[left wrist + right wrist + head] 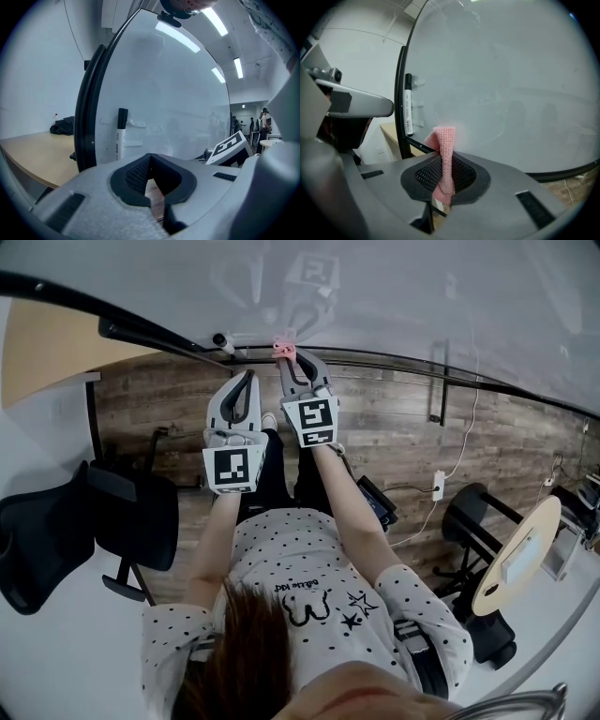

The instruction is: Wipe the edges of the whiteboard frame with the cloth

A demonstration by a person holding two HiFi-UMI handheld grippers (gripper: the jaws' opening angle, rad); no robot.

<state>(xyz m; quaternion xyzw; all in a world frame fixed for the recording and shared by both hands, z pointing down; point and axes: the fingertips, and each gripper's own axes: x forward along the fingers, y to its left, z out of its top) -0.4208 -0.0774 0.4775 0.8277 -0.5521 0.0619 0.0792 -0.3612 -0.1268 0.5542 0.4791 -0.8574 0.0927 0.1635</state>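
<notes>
The whiteboard (pixel 394 296) is broad, smooth and glossy. Its black frame (pixel 553 174) is a thin, rounded bar. To wipe well, I judge that the right gripper (pixel 296 362) should press the cloth flat onto the frame and slide steadily along it. Its jaws are closed on the pink knitted cloth (pixel 446 154), which is soft and folded, with the frame's upright side at its 9 o'clock. The left gripper (pixel 246 382) has its jaws together and holds nothing.

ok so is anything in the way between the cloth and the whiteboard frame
Nothing visible. The right gripper is shut on the pink cloth, whose tip is up by the black frame. The marker on the board sits off to the side.
</notes>
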